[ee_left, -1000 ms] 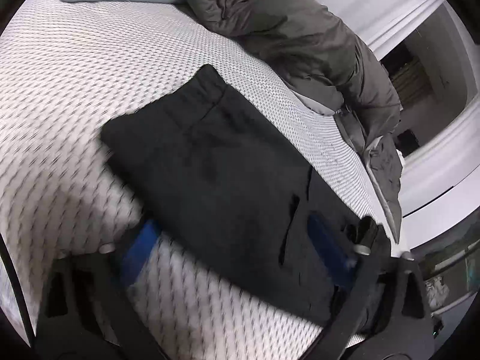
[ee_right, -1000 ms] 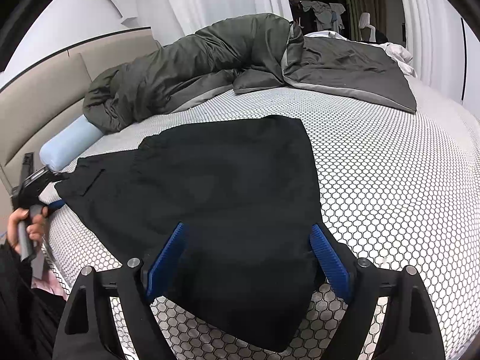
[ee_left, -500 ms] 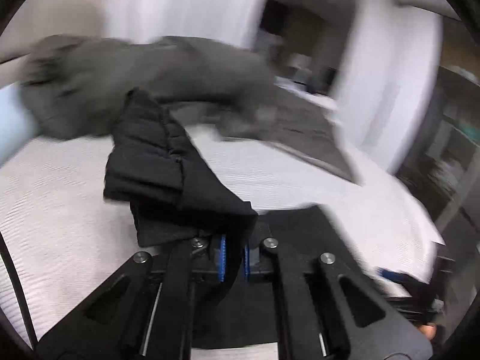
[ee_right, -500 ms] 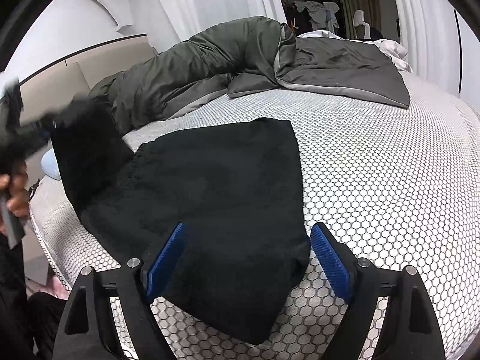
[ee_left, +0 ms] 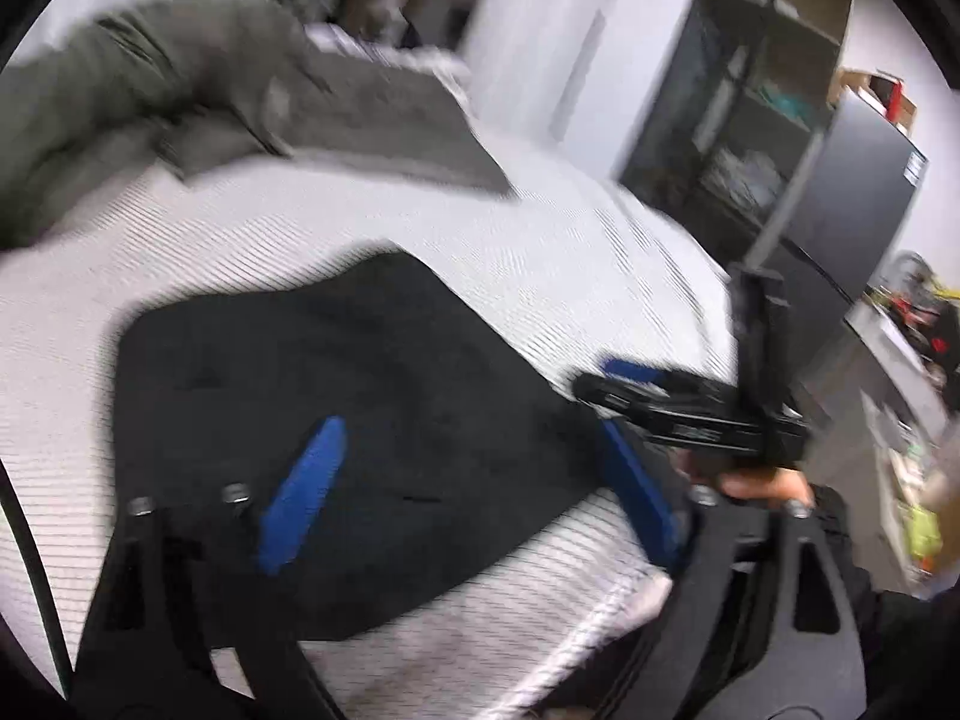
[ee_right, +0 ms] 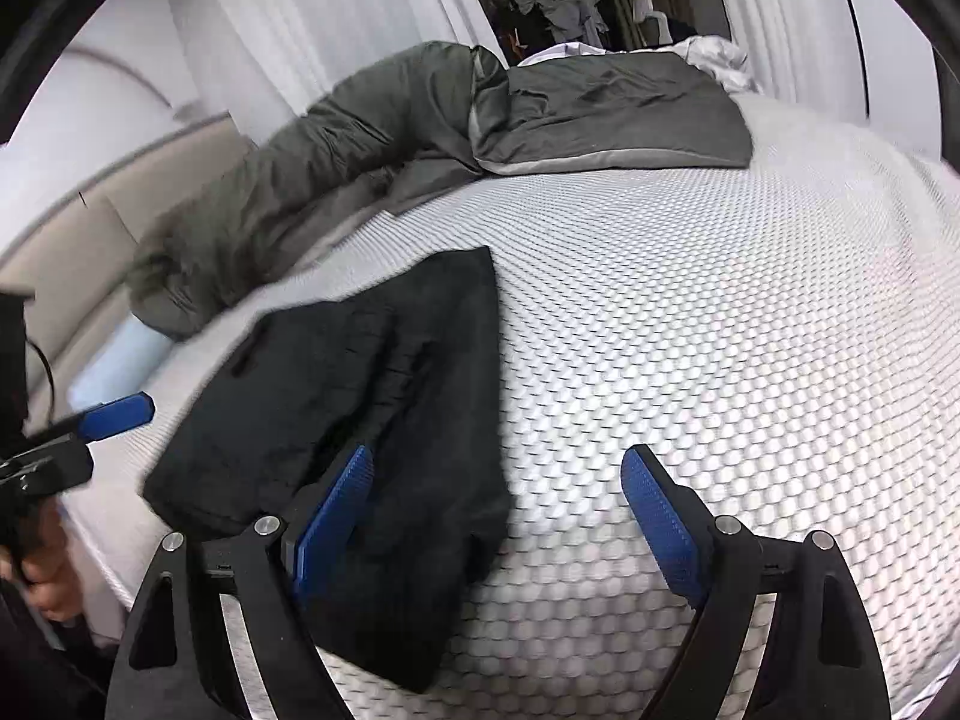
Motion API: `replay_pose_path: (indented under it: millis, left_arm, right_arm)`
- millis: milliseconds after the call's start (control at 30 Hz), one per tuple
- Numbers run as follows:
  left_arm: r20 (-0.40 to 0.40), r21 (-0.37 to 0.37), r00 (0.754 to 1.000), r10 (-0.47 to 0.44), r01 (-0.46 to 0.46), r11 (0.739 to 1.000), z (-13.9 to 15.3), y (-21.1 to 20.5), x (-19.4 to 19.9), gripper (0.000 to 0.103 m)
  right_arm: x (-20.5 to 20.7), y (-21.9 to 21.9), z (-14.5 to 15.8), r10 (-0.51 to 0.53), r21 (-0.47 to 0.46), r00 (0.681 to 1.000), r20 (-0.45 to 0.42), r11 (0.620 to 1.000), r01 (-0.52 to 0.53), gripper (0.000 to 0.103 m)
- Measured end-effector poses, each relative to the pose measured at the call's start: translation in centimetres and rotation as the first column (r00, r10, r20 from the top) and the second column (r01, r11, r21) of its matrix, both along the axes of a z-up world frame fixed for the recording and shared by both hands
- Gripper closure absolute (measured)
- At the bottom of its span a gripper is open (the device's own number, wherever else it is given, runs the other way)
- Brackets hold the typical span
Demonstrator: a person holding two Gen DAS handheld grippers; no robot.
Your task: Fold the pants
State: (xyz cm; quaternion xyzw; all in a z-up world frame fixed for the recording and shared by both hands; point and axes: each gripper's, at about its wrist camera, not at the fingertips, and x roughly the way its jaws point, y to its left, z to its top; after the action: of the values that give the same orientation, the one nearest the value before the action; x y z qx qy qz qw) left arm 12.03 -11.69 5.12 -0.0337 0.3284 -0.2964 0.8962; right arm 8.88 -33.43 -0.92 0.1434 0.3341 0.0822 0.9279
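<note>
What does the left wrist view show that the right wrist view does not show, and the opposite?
Only the left wrist view shows the dark shelving beside the bed and the right gripper seen from the side, with the hand that holds it.

Only the right wrist view shows the beige headboard, the light blue pillow and the white curtains.

Both show the black pants lying folded on the white mattress, the grey-green duvet behind them, and open jaws gripping nothing.
</note>
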Motion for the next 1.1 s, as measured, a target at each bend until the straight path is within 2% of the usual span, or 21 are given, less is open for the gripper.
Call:
replay_pose_path:
  millis: [67, 100, 167, 200, 267, 300, 400, 500, 533, 567, 633, 667, 733, 800, 833, 900, 933, 1033, 1100]
  left_arm:
    - [0.076, 0.043, 0.991, 0.107, -0.110, 0.993, -0.4, 2.7, -0.3, 0.008]
    - [0.080, 0.070, 0.984, 0.161, -0.167, 0.983, -1.2, 4.0, 0.6, 0.008]
    - [0.044, 0.114, 0.962, 0.268, -0.271, 0.956, -3.1, 6.2, 2.0, 0.009]
    - [0.019, 0.120, 0.954, 0.300, -0.300, 0.946, -3.9, 7.1, 2.6, 0.012]
    - [-0.025, 0.129, 0.936, 0.350, -0.344, 0.930, -5.2, 8.7, 3.7, 0.017]
    - [-0.032, 0.138, 0.929, 0.368, -0.360, 0.923, -5.7, 9.4, 4.1, 0.021]
    - [-0.042, 0.159, 0.916, 0.399, -0.388, 0.908, -6.1, 11.5, 4.0, 0.030]
    - [-0.085, 0.136, 0.916, 0.392, -0.379, 0.915, -6.8, 13.1, 4.3, 0.030]
    - [-0.093, 0.150, 0.915, 0.392, -0.377, 0.914, -7.2, 13.0, 4.6, 0.030]
    - [-0.098, 0.173, 0.912, 0.399, -0.380, 0.909, -7.6, 12.8, 4.8, 0.030]
    - [-0.111, 0.225, 0.906, 0.409, -0.378, 0.898, -8.3, 12.5, 5.2, 0.030]
    - [-0.108, 0.235, 0.904, 0.413, -0.380, 0.894, -8.5, 12.4, 5.2, 0.030]
    - [-0.094, 0.254, 0.903, 0.420, -0.386, 0.887, -8.8, 12.3, 5.4, 0.030]
    - [-0.096, 0.244, 0.902, 0.421, -0.388, 0.889, -8.9, 12.4, 5.1, 0.030]
    - [-0.098, 0.235, 0.905, 0.414, -0.383, 0.893, -8.6, 12.4, 4.9, 0.030]
    - [-0.092, 0.230, 0.916, 0.391, -0.362, 0.903, -8.7, 12.0, 4.1, 0.030]
    - [-0.086, 0.243, 0.918, 0.387, -0.357, 0.902, -8.9, 12.0, 3.7, 0.030]
    - [-0.075, 0.286, 0.921, 0.382, -0.347, 0.893, -9.3, 11.1, 3.6, 0.029]
    - [-0.069, 0.268, 0.923, 0.378, -0.348, 0.898, -8.9, 10.9, 3.3, 0.029]
  right_arm:
    - [-0.1, 0.5, 0.3, 0.057, 0.062, 0.998, 0.010, 0.996, -0.057, 0.017]
    - [0.0, 1.0, 0.5, 0.092, 0.085, 0.996, 0.017, 0.992, -0.093, 0.017]
    - [0.3, 1.8, 0.7, 0.156, 0.139, 0.987, 0.031, 0.977, -0.159, 0.024]
    - [0.4, 2.2, 0.8, 0.184, 0.173, 0.982, 0.038, 0.967, -0.188, 0.027]
    - [1.0, 3.0, 0.9, 0.240, 0.241, 0.970, 0.041, 0.940, -0.243, 0.037]
    - [1.4, 3.6, 0.7, 0.267, 0.259, 0.963, 0.032, 0.928, -0.266, 0.037]
    - [2.7, 5.2, -0.1, 0.315, 0.257, 0.949, -0.011, 0.918, -0.302, 0.041]
    - [4.9, 6.8, -1.7, 0.332, 0.221, 0.938, -0.103, 0.927, -0.304, 0.041]
    - [5.6, 7.3, -2.4, 0.324, 0.203, 0.936, -0.138, 0.934, -0.294, 0.044]
    - [5.9, 7.5, -2.5, 0.314, 0.183, 0.937, -0.153, 0.941, -0.286, 0.061]
    - [5.9, 8.0, -2.2, 0.286, 0.097, 0.945, -0.159, 0.957, -0.274, 0.075]
    - [5.5, 8.3, -1.8, 0.285, 0.081, 0.948, -0.141, 0.958, -0.276, 0.086]
    - [4.7, 8.8, -0.2, 0.295, 0.048, 0.953, -0.065, 0.955, -0.292, 0.097]
    - [3.2, 9.4, 2.0, 0.306, -0.019, 0.952, 0.028, 0.952, -0.306, 0.098]
    - [2.6, 9.5, 2.7, 0.310, -0.051, 0.950, 0.043, 0.950, -0.308, 0.098]
    - [2.0, 9.3, 2.9, 0.275, -0.127, 0.961, 0.016, 0.954, -0.271, 0.098]
    - [2.2, 8.8, 2.1, 0.253, -0.148, 0.967, -0.022, 0.956, -0.254, 0.098]
    - [4.0, 7.7, -1.5, 0.229, -0.116, 0.961, -0.157, 0.962, -0.248, 0.089]
    - [4.5, 6.9, -2.0, 0.233, -0.062, 0.959, -0.161, 0.967, -0.246, 0.082]
